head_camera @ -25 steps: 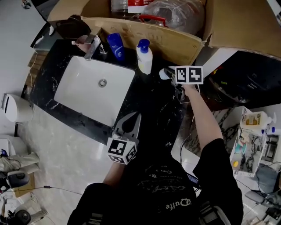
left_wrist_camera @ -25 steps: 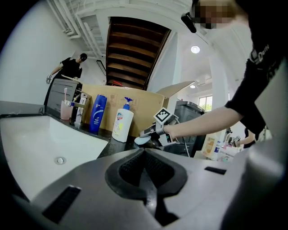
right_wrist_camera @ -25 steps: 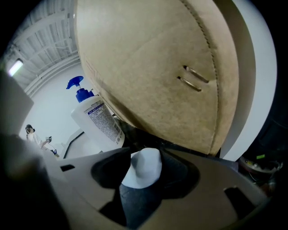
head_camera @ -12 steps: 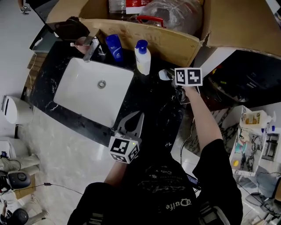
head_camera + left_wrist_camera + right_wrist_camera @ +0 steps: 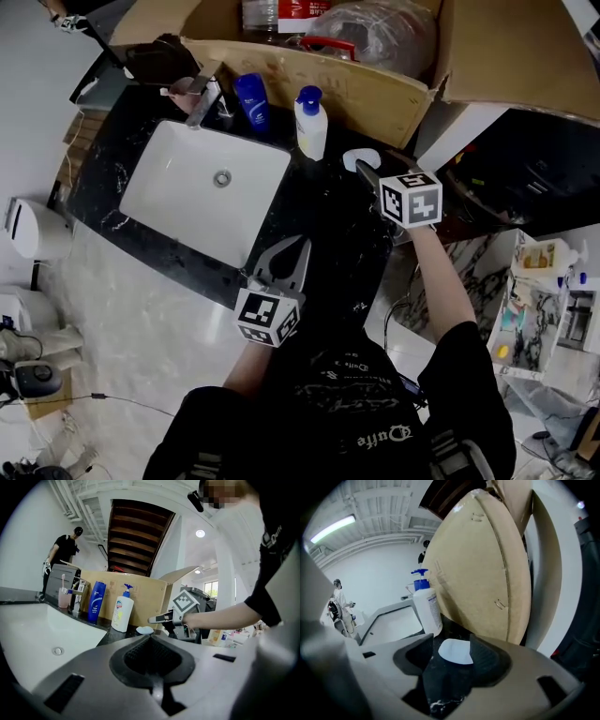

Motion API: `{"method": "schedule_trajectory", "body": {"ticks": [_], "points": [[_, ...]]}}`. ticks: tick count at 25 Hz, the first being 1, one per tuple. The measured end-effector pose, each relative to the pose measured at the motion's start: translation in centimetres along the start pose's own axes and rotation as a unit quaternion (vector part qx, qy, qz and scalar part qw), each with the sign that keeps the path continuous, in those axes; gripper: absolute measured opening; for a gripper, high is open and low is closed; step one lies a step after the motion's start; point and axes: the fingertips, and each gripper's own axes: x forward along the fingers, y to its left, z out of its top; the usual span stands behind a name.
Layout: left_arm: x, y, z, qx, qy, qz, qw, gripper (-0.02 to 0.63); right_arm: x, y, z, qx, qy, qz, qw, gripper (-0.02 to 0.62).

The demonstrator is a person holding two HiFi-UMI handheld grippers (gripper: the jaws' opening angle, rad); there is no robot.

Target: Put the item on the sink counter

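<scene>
Right gripper view: small pale oval item (image 5: pixel 455 651) lies on the black marble desk (image 5: pixel 337 234) beside the white pump bottle (image 5: pixel 426 606), untouched between jaws of the right gripper (image 5: pixel 366 172), which have just been opening for release. The left gripper (image 5: pixel 284 261) waits closed, empty.

Left tongs (image 5: pixel 152 638) fill the lower frame, jaws together, nothing between them. Beyond them is the dark table (image 5: pixel 110 632).

The white basin (image 5: pixel 33 630) is at 8 o'clock, with its drain (image 5: pixel 57 651) visible. Against the cardboard box (image 5: pixel 150 597) stand a blue bottle (image 5: pixel 97 602) and, at its 3 o'clock, a white pump bottle (image 5: pixel 122 613), both upright. A pink cup (image 5: pixel 63 599) and the tap (image 5: pixel 77 597) sit at the blue bottle's 9 o'clock.

I see the right tongs (image 5: pixel 157 618) side-on near centre. They have just been opening, and nothing shows between them. A small pale item (image 5: pixel 145 630) lies on the table just off their tips, at 7 o'clock. A person in black (image 5: pixel 63 550) stands at 10 o'clock.
</scene>
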Motion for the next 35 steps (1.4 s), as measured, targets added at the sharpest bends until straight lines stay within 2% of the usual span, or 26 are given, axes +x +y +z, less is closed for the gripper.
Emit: {"method": "schedule_trajectory", "body": {"ticks": [4, 8, 13, 18, 23, 26, 29, 35], "points": [[-0.4, -0.4, 0.1, 0.004, -0.004, -0.004, 1.0000, 0.006, -3.7, 2.3, 0.8, 0.007, -0.049, 0.016, 0.999, 0.239], [-0.8, -1.1, 0.2, 0.010, -0.005, -0.010, 0.9999, 0.006, -7.4, 4.1, 1.1, -0.002, -0.094, 0.005, 0.996, 0.233], [-1.1, -2.1, 0.5, 0.022, -0.010, -0.022, 0.9995, 0.006, -11.0, 6.1, -0.1, -0.002, -0.128, -0.010, 0.992, 0.229], [-1.8, -2.9, 0.0, 0.024, -0.012, -0.031, 0.9992, 0.006, -13.2, 7.9, -2.8, -0.021, -0.125, -0.033, 0.991, 0.227], [-2.5, -3.7, -0.5, 0.023, -0.017, -0.037, 0.9989, 0.006, -15.0, 8.9, -5.4, 0.013, -0.139, -0.058, 0.989, 0.215], [-2.8, -4.4, -1.1, 0.022, -0.016, -0.040, 0.9988, 0.006, -15.5, 10.2, -7.4, 0.040, -0.136, -0.044, 0.989, 0.208], [-3.2, -5.1, -1.5, 0.027, -0.014, -0.043, 0.9986, 0.006, -15.6, 11.6, -9.1, 0.043, -0.124, -0.038, 0.991, 0.207], [-3.8, -4.9, -1.4, 0.038, -0.020, -0.034, 0.9985, 0.006, -16.0, 12.7, -9.2, 0.010, -0.120, -0.042, 0.992, 0.184]]}}
